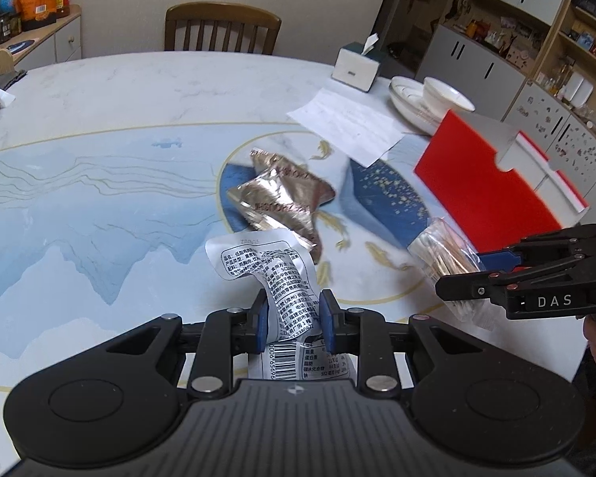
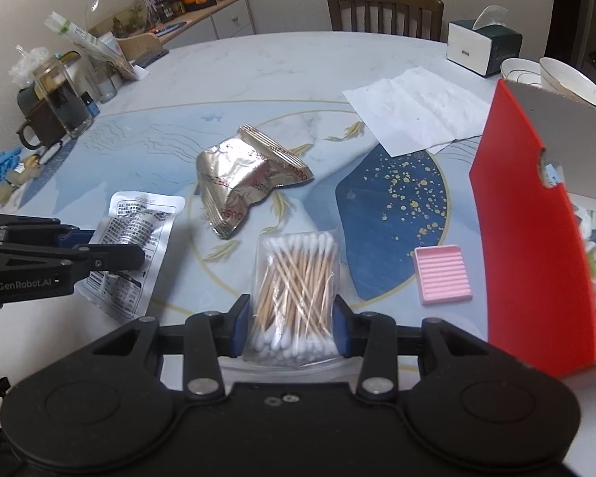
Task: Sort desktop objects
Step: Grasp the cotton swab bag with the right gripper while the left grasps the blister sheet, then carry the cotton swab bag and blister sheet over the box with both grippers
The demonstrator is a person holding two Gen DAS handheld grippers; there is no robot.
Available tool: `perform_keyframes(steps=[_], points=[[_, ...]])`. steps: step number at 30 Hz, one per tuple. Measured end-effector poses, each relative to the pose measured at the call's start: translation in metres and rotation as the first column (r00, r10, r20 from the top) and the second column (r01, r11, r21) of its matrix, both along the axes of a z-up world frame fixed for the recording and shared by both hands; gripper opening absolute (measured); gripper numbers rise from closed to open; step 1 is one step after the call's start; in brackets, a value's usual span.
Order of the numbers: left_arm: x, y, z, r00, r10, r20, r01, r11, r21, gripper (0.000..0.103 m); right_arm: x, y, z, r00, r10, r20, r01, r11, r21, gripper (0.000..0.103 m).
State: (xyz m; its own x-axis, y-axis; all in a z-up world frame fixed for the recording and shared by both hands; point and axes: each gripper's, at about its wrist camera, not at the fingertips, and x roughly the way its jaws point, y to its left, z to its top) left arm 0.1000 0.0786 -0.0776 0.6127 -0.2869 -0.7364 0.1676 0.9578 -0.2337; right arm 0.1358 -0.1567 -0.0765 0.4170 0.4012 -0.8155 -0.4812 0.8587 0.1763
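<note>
My left gripper [image 1: 292, 318] is shut on a silver printed food pouch [image 1: 274, 274], crumpled between the blue pads and lifted off the table. From the right wrist view the same pouch [image 2: 135, 238] hangs at the left in that gripper [image 2: 133, 252]. My right gripper [image 2: 293, 324] is shut on a clear bag of cotton swabs [image 2: 298, 282], held just above the table. The bag of swabs [image 1: 449, 254] also shows at the right of the left wrist view. Two crumpled bronze foil packets [image 2: 242, 175] lie mid-table. A small pink ridged tray [image 2: 443, 274] rests to the right.
A red and white box [image 2: 536, 218] stands open at the right edge. Behind it are white bowls [image 2: 568, 79], a tissue box [image 2: 480, 45] and a sheet of paper [image 2: 421, 107]. A glass jar and teapot [image 2: 55, 103] crowd the far left. A wooden chair [image 2: 385, 8] stands beyond.
</note>
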Motion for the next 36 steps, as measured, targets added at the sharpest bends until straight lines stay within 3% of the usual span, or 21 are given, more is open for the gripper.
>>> perform_keyframes(steps=[22, 36], points=[[-0.003, -0.054, 0.060, 0.992, -0.029, 0.126, 0.031, 0.999, -0.014, 0.024, -0.007, -0.076, 0.069, 0.993, -0.042, 0.108, 0.032, 0.995, 0.094, 0.040], [0.012, -0.114, 0.074, 0.985, -0.062, 0.161, 0.062, 0.998, 0.001, 0.024, 0.011, -0.149, 0.085, 0.980, -0.111, 0.163, 0.095, 0.990, 0.104, 0.040]])
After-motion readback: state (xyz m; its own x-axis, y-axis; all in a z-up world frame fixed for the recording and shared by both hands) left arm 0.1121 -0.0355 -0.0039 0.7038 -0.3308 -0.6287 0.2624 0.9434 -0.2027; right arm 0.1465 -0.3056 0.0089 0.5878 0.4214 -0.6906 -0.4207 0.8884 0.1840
